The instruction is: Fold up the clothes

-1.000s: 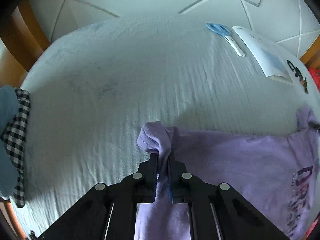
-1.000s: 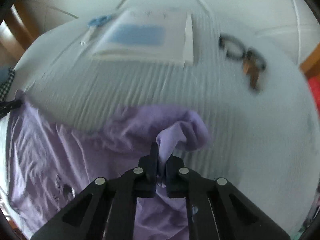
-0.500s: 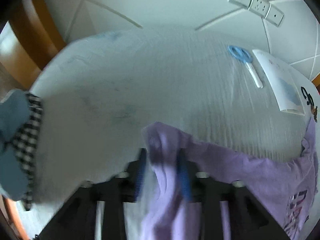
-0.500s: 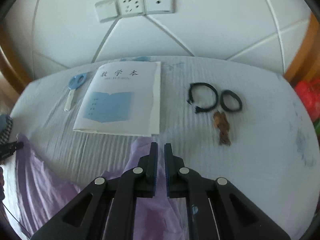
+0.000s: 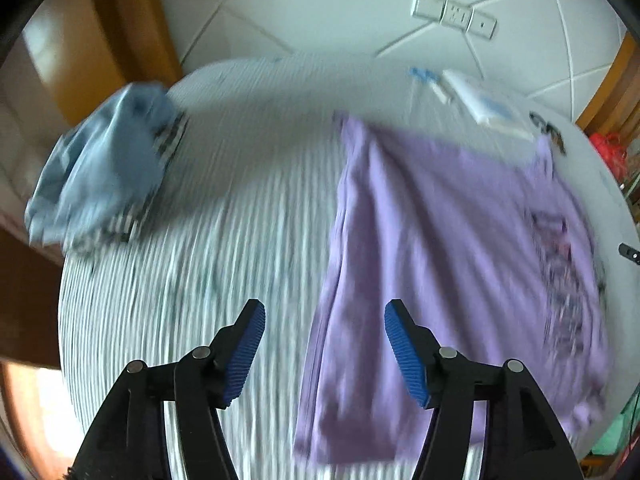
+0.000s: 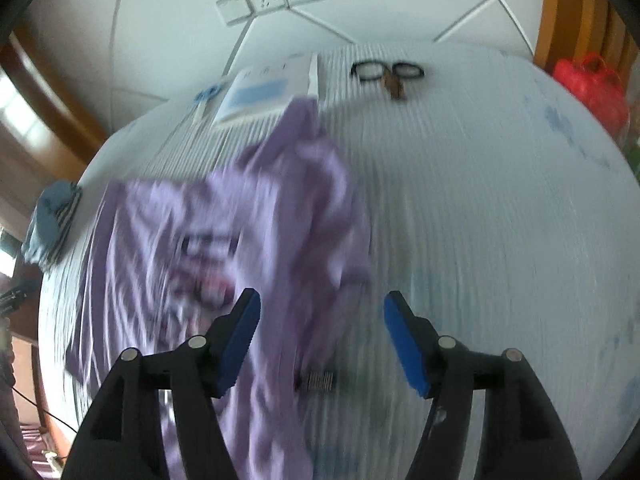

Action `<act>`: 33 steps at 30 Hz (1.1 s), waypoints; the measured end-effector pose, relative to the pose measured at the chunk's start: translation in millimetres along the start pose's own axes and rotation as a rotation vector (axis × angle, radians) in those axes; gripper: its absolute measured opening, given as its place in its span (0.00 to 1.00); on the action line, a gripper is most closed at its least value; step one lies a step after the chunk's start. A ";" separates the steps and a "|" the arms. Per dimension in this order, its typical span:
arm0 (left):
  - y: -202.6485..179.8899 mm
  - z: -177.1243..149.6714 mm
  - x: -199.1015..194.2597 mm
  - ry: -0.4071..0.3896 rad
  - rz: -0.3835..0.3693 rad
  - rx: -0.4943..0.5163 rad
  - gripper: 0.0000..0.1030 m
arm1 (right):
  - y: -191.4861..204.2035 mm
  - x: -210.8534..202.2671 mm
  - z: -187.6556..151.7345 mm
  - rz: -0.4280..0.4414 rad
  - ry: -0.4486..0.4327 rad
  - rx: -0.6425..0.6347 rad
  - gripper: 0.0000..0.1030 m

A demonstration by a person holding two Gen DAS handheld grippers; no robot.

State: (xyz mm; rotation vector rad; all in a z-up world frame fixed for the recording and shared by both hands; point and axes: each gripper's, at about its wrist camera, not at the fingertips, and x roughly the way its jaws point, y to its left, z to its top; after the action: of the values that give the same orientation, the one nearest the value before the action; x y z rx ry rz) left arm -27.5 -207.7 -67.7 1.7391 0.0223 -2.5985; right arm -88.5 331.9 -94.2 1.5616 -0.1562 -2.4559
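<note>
At far left of the left wrist view, a blue and checked heap of clothes (image 5: pixel 100 168) sits at the bed's (image 5: pixel 240 220) left edge, well apart from the purple shirt (image 5: pixel 440 260). Between them runs a wide strip of bare ribbed sheet. The shirt lies spread flat across the right half of the frame, its dark printed lettering (image 5: pixel 560 280) too blurred to read. At upper right, near the headboard, lie scissors (image 5: pixel 430 80) and a booklet (image 5: pixel 486 106); the booklet's cover writing is unreadable here. The left claw (image 5: pixel 324 354) hovers low in the frame with its blue pads spread wide, holding nothing, above the shirt's left edge.

Seen from the right wrist, the shirt (image 6: pixel 240 240) fills the left half, bunched and wrinkled along its right side, one end reaching up to touch the booklet (image 6: pixel 268 92). Black hair ties (image 6: pixel 386 70) lie just right of the booklet. Bare sheet takes up the right half. The right claw (image 6: pixel 322 350) is also spread wide and empty, over the shirt's right edge.
</note>
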 end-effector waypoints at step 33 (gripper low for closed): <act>-19.4 -72.3 68.5 0.079 -0.002 0.015 0.75 | -31.0 67.0 37.9 -0.259 0.106 0.048 0.10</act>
State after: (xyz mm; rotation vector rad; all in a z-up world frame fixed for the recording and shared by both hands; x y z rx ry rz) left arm 12.8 -187.1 -158.4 1.8460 0.0060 -2.5364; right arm -154.2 344.3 -143.4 1.8311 0.0056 -2.5674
